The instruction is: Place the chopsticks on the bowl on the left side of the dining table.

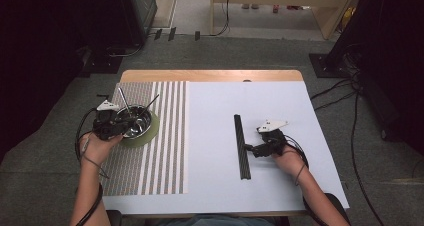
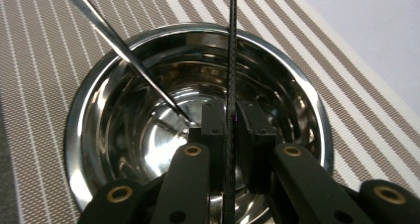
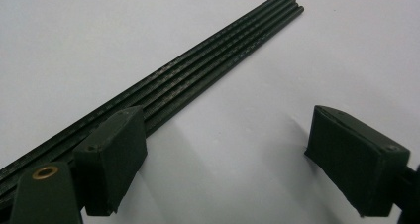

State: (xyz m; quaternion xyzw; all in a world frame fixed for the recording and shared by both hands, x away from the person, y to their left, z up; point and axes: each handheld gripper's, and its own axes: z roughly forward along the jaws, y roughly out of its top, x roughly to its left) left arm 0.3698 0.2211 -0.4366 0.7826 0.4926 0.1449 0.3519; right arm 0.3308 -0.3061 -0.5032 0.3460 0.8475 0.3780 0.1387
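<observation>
At about nine o'clock on the worktop, a shiny metal bowl sits on a green plate on a striped mat. The left gripper has its jaws clamped on one thin black stick, which stands in the bowl. A silver stick leans in the bowl too. At about three o'clock, more black sticks lie side by side in a row. The right gripper sits beside them with its jaws wide apart, holding nothing. I think the job is moving sticks into the bowl, and most are left.
</observation>
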